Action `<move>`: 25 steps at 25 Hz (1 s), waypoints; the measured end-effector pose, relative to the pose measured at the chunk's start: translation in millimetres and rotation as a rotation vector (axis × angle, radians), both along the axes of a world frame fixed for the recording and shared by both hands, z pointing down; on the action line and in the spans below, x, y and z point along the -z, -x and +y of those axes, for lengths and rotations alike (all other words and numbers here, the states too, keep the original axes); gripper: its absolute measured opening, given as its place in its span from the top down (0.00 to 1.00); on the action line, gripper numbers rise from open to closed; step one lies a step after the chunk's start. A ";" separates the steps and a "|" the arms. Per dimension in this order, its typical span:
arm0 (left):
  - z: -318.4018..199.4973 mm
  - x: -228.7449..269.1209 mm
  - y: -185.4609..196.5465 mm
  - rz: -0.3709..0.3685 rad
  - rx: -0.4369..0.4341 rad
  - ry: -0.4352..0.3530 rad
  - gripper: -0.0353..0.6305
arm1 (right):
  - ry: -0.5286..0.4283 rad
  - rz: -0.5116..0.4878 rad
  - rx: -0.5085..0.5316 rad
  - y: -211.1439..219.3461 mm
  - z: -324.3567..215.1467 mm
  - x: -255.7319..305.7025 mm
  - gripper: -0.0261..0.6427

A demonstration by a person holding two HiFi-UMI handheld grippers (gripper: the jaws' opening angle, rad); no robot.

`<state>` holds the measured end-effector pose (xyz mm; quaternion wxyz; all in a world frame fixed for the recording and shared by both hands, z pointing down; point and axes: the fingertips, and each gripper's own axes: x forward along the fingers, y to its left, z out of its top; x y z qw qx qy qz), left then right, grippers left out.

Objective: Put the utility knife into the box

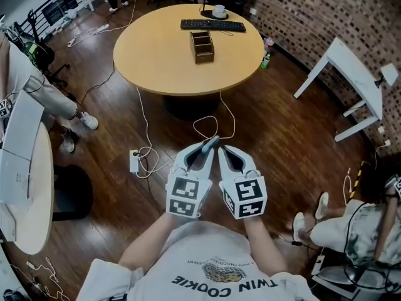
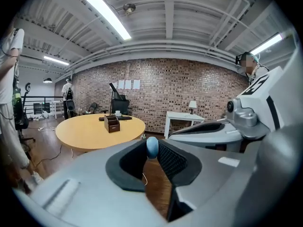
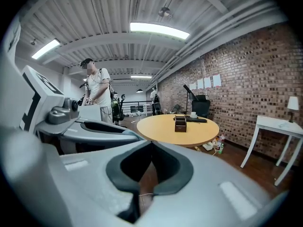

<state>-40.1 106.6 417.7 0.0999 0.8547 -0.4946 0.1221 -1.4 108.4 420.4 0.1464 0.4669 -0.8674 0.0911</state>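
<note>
blue-tipped utility knife (image 2: 152, 147) sits clamped between the left gripper (image 1: 208, 147) pads, tip forward, likely for carrying. right gripper (image 3: 149, 144) is closed on nothing. box (image 1: 202, 46) stands on the round table (image 1: 156, 64), well apart from both grippers - 1 transfer appears to remain.

The table (image 1: 163, 61) is smooth matt wood, the box (image 1: 202, 46) dark wood, the floor (image 1: 301, 143) glossy planks.

Open tabletop (image 1: 156, 64) before box (image 1: 202, 46); keyboard (image 1: 213, 25) behind
</note>
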 end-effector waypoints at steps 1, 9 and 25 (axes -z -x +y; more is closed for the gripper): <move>-3.7 0.7 4.5 0.004 -0.004 -0.001 0.84 | 0.002 0.001 -0.003 5.0 -3.3 0.0 0.96; -31.3 -6.3 27.0 0.021 -0.016 0.019 0.84 | 0.033 -0.006 -0.024 24.8 -33.9 -6.3 0.96; -154.1 -22.3 -15.7 -0.012 0.055 0.025 0.84 | 0.030 -0.015 0.060 -16.7 -156.8 -21.9 0.96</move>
